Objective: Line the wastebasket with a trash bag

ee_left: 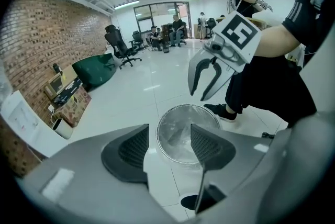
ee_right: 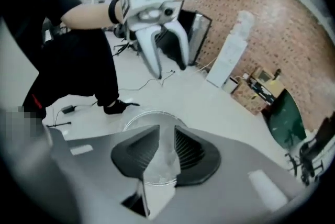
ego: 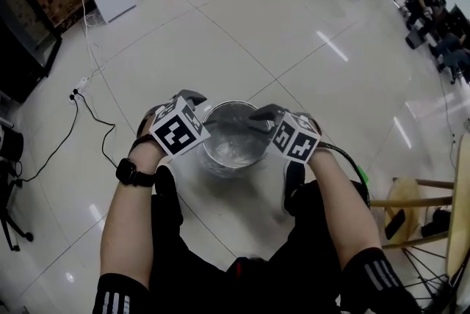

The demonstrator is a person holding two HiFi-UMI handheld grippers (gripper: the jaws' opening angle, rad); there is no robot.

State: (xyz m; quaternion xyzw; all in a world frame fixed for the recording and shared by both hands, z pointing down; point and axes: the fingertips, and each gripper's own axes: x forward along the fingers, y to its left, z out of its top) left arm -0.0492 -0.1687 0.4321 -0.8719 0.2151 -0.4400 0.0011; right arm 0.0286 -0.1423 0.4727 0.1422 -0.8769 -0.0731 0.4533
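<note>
Tile floor (ego: 257, 48), bin (ego: 220, 158) sitting on it under both hands; right gripper (ee_right: 167, 129) is pinching the clear bag (ee_right: 163, 160), left gripper (ee_left: 170, 124) is gaping empty. Yanking risks film slipping free or bin tipping

Wide bare floor (ego: 279, 34) beyond the wastebasket (ego: 229, 152). Crowded at the rim: left hand-held gripper (ego: 197, 97) and right hand-held gripper (ego: 263, 114) on either side, trash bag (ee_right: 162, 160) film pinched in the right one. Hemmed on the near side by shoes (ego: 293, 188); cable (ego: 92, 111) well off left, stool (ego: 411, 206) off right.
</note>
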